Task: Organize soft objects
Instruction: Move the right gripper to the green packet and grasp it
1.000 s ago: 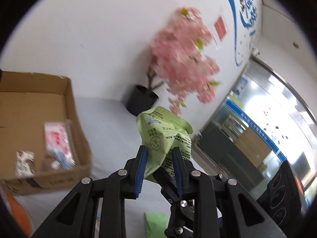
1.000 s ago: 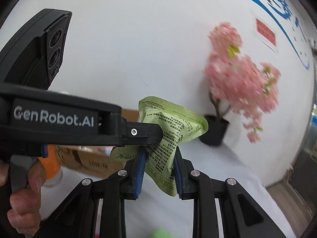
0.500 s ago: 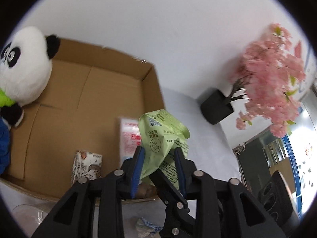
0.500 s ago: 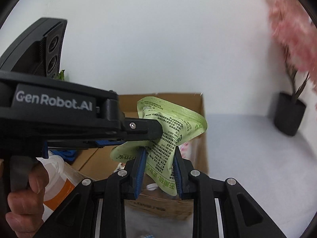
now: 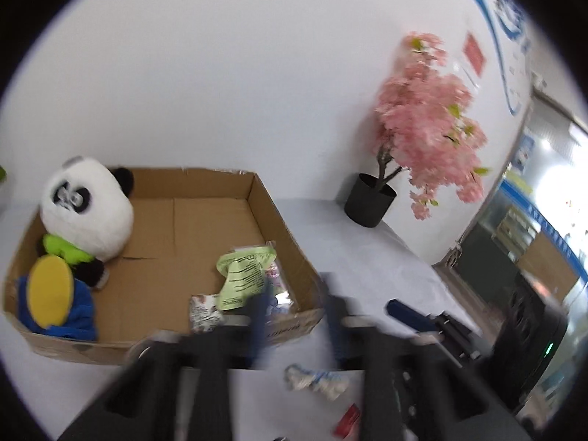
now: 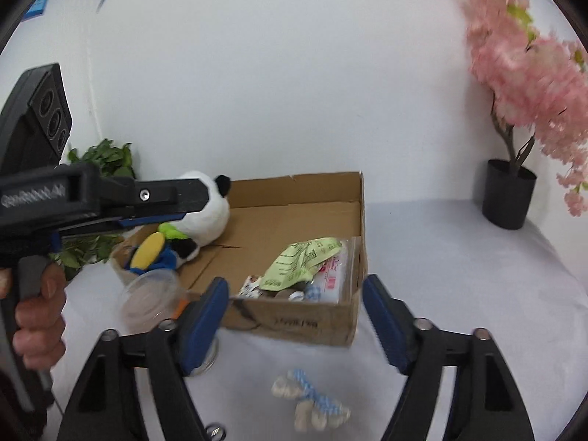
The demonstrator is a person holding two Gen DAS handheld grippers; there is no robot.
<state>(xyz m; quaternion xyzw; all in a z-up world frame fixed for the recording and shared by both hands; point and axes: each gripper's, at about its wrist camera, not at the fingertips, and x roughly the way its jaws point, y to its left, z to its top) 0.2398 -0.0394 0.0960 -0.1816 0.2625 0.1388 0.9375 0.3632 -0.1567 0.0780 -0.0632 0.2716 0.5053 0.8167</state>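
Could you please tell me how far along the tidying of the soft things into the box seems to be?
Done: the panda, blue toy and green pouch lie in the box. In hand: nothing; the right gripper is opening with nothing between its fingers, and the left gripper is shut and empty. Left: the rope toy on the table.

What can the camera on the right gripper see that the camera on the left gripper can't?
Only the right wrist view shows the leafy green plant, a clear plastic cup, the person's hand holding the left gripper, and the right gripper with its jaws opening and nothing between them.

Only the left wrist view shows a small red packet and the glass doorway.

Both show the cardboard box, panda plush, green pouch, blue-and-white knotted rope and pink blossom tree.
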